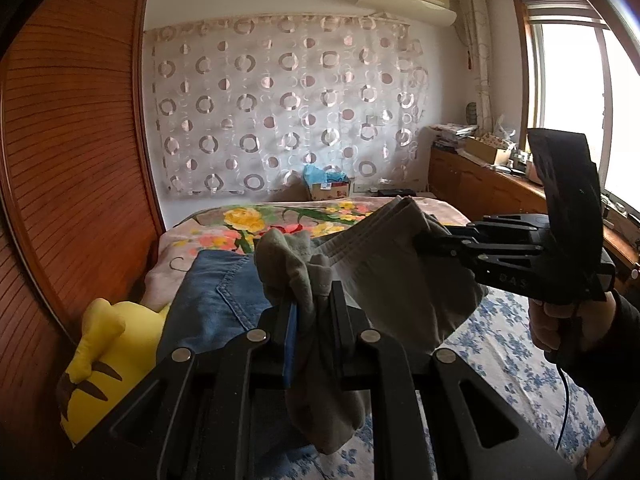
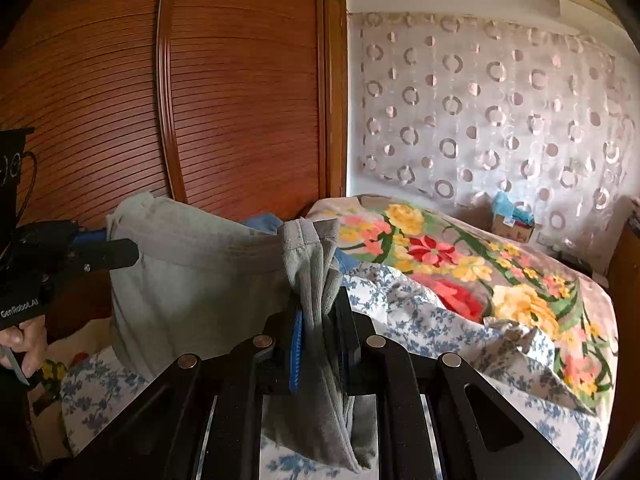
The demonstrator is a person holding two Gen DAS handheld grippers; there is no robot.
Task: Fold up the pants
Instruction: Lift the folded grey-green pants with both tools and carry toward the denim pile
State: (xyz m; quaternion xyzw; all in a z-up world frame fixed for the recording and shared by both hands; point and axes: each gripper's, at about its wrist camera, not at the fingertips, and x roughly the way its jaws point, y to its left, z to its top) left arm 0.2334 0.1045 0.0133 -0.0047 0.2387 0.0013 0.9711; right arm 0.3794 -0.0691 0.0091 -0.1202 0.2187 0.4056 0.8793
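Room, left wrist view: bedroom with circle-print curtain (image 1: pixel 280 108), louvred wooden wardrobe (image 1: pixel 72 140), bed (image 1: pixel 520 344) under blue-flowered sheet and floral blanket (image 1: pixel 248 220).
Left gripper (image 1: pixel 312 304): fingers clamped on a bunched corner of the grey pants (image 1: pixel 384 268), cloth trailing down between them.
Right gripper (image 1: pixel 420 240): seen across the frame, tips pinched on the opposite end of the waistband.
Pants: held above the bed, stretched between both grippers.
Beneath: blue jeans (image 1: pixel 212 292), beside a yellow plush toy (image 1: pixel 100 356).
Right wrist view, right gripper (image 2: pixel 320 312): closed tight on gathered waistband of pants (image 2: pixel 192 276).
Left gripper (image 2: pixel 124 248): at left edge, gripping the far corner.
Background: wardrobe (image 2: pixel 240 88), blanket (image 2: pixel 460 264).
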